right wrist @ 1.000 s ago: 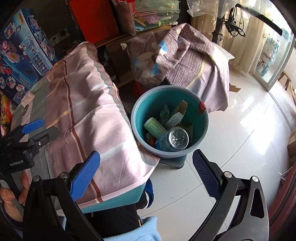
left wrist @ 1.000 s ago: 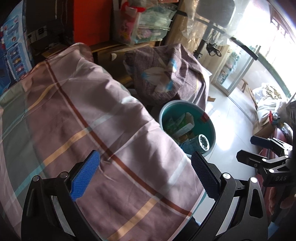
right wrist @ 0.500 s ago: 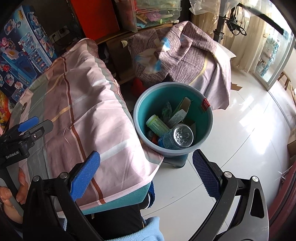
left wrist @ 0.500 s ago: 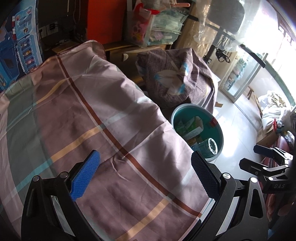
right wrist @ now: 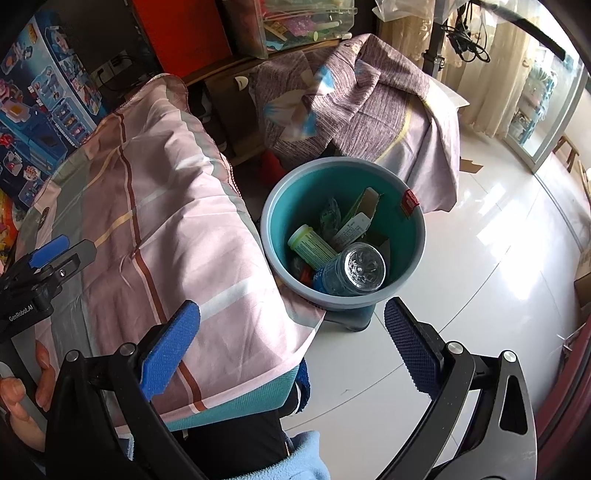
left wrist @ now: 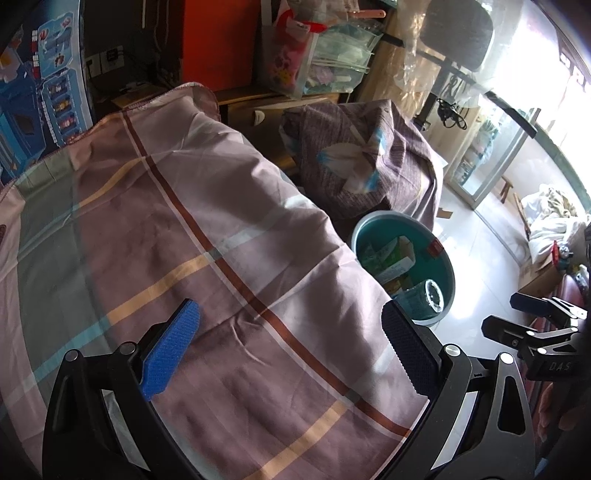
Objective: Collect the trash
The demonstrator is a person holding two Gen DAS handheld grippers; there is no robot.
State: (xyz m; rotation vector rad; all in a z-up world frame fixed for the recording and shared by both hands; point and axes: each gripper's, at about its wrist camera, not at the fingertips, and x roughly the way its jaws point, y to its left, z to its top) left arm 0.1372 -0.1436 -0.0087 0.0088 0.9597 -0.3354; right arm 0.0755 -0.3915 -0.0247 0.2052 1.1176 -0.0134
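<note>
A teal bucket (right wrist: 406, 236) stands on the white floor beside the cloth-covered table (right wrist: 155, 206). Inside it lie a clear plastic bottle (right wrist: 351, 273), a green tube (right wrist: 314, 247) and a torn carton (right wrist: 358, 221). My right gripper (right wrist: 291, 343) hovers open and empty in front of the bucket, over the table's corner. My left gripper (left wrist: 291, 343) is open and empty above the plaid cloth (left wrist: 184, 240); the bucket (left wrist: 441, 266) shows beyond the table's right edge. Each gripper appears in the other's view: the right gripper (left wrist: 532, 325) at the far right, the left gripper (right wrist: 55, 258) at the far left.
A lower surface draped in purple cloth (right wrist: 362, 96) sits behind the bucket. Toy boxes (right wrist: 40, 110), an orange panel (right wrist: 184, 33) and a clear bin of clutter (right wrist: 299, 22) line the back. Open white floor (right wrist: 498, 277) spreads to the right. A hand (right wrist: 22, 387) holds the left gripper.
Both cameras have pulled back and shifted left a little, so the bucket sits further right in the left wrist view. Both grippers stay open and empty.
</note>
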